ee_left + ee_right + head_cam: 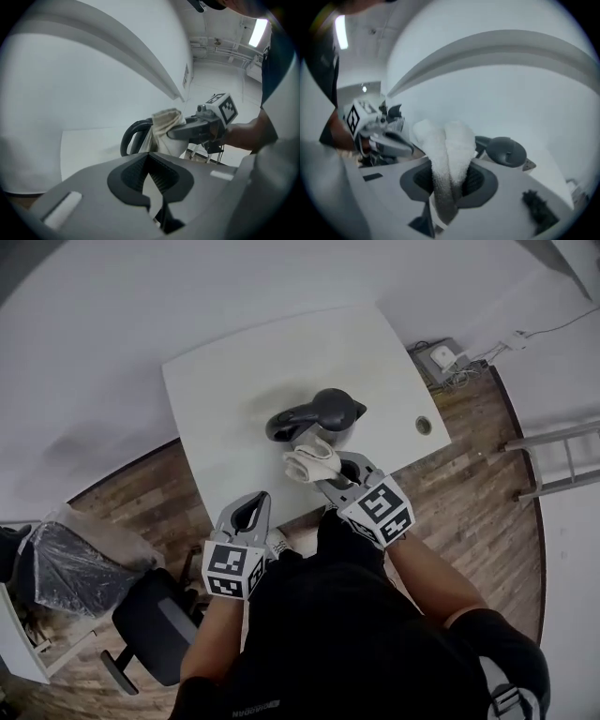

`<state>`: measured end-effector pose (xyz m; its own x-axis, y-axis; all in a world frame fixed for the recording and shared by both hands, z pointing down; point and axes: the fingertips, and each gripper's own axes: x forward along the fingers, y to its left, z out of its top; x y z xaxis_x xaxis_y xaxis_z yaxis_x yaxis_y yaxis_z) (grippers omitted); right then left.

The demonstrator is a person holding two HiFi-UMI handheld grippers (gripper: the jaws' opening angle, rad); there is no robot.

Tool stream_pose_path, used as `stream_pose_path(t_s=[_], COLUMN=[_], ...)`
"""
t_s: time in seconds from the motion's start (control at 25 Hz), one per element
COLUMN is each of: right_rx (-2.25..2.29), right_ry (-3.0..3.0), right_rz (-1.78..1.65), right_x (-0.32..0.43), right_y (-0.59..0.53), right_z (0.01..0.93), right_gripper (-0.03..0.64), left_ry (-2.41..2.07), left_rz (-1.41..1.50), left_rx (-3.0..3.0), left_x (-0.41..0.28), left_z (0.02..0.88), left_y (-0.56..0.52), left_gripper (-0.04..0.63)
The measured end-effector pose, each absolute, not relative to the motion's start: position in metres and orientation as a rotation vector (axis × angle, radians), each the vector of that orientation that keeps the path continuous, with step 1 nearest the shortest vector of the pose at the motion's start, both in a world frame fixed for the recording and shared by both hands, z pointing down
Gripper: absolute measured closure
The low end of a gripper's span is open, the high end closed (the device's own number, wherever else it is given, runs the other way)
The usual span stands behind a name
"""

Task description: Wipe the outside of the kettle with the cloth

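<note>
The kettle (319, 418), pale-bodied with a black lid and handle, stands on the white table (225, 381). A folded white cloth (313, 463) is pinched in my right gripper (330, 476) and rests against the kettle's near side. In the right gripper view the cloth (449, 154) fills the jaws of the right gripper (448, 174), with the kettle lid (506, 151) just beyond. My left gripper (253, 502) hovers at the table's front edge, shut and empty. From the left gripper (149, 157) view, the kettle handle (127, 138), cloth (166, 123) and right gripper (187, 132) lie ahead.
The table has a round cable hole (424, 425) at its right. A black office chair (155, 620) and a plastic-wrapped bundle (80, 563) stand on the wood floor at the lower left. A ladder (562, 460) leans at the right, and a socket box (441, 357) sits behind the table.
</note>
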<state>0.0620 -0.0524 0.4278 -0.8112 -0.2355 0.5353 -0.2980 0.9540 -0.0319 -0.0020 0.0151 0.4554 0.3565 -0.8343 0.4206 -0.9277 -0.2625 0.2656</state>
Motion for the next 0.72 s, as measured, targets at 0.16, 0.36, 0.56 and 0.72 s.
stream_pose_path(t_s=[0.16,0.36,0.56,0.72], right_rx=[0.672,0.824,0.903,0.911], right_ry=[-2.781,-2.88,-2.865,-2.832], right_rz=[0.834,1.371,1.523,1.622], right_x=[0.11,0.152,0.178,0.191], right_y=[-0.09,-0.121,-0.136,-0.143], right_z=[0.379,0.379,0.404,0.428], right_gripper=[0.522,0.522,0.522,0.522], left_ry=[-1.504,-1.502,-1.521,-1.527], left_rz=[0.259,0.3,0.365,0.443], left_rx=[2.224,2.229,2.216,2.217], left_x=[0.01,0.006,-0.003,-0.001], left_z=[0.439,0.434,0.432,0.433], left_y=[0.011,0.026,0.031,0.024], left_gripper=[0.588,0.588,0.588,0.588])
